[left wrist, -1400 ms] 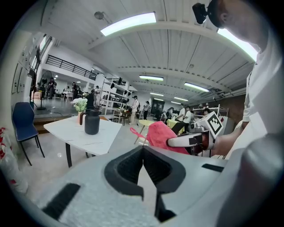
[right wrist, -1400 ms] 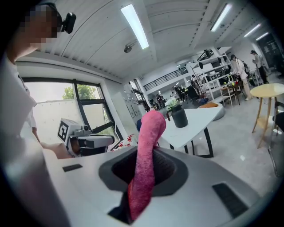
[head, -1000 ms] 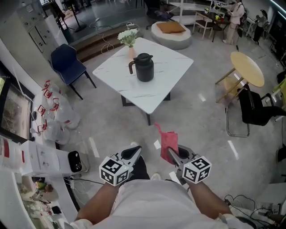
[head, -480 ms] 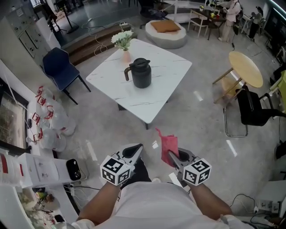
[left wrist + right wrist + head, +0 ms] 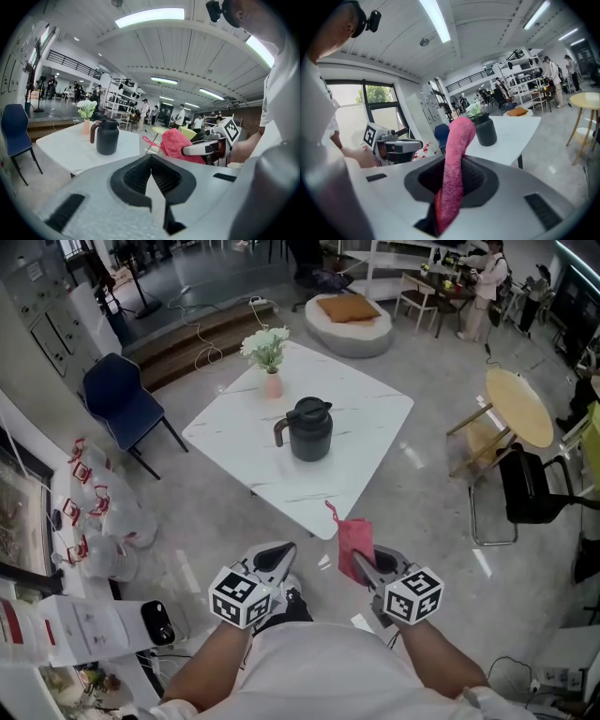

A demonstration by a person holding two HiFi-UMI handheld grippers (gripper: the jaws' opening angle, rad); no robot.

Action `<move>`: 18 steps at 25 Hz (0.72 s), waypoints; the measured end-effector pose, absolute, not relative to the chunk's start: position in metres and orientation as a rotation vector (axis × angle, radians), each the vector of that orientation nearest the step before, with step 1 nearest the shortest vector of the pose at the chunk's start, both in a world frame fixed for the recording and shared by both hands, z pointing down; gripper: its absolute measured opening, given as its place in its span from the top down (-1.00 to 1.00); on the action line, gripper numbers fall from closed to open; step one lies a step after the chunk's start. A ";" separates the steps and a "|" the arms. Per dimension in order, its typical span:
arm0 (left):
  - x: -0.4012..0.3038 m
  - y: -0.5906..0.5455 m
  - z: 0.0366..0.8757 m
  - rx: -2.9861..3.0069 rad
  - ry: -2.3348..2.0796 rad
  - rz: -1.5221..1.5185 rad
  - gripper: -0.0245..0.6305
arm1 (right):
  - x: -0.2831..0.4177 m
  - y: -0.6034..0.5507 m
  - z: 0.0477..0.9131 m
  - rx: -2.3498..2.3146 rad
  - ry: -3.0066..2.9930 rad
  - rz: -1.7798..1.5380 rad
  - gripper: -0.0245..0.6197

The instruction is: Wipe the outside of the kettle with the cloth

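Kettle [image 5: 309, 429] now nearer; right gripper [image 5: 360, 561] clamps the cloth [image 5: 353, 536], left gripper [image 5: 283, 552] closed, seemingly empty.

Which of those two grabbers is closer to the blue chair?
Left. The left gripper sits below and right of the blue chair in the head view; the right gripper, shut on the pink cloth, lies farther right.

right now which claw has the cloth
The right claw: it is shut on the pink cloth, which sticks up from its jaws. The left claw is shut with nothing between its jaws.
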State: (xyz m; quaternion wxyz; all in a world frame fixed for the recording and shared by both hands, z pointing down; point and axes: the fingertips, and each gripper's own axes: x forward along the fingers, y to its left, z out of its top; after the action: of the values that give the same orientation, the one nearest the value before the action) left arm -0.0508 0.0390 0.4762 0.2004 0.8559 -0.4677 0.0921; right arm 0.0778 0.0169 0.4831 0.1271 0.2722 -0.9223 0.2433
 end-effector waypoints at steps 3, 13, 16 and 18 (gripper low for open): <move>-0.074 0.007 0.462 2.435 -1.298 0.258 0.91 | 0.056 -0.014 0.469 0.831 -2.691 0.684 0.71; -0.137 -0.068 0.464 2.504 -1.223 0.285 0.91 | -0.005 -0.083 0.465 0.913 -2.663 0.684 0.71; -0.149 -0.087 0.466 2.511 -1.209 0.282 0.91 | -0.014 -0.094 0.468 0.936 -2.651 0.688 0.71; -0.152 -0.095 0.469 2.509 -1.193 0.277 0.91 | -0.017 -0.098 0.470 0.947 -2.640 0.694 0.71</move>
State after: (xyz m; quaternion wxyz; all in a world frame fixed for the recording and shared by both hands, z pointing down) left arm -0.1523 -0.0946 0.4686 0.1740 0.8849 -0.4208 0.0976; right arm -0.0168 -0.0981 0.4705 0.1256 0.3252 -0.9065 0.2383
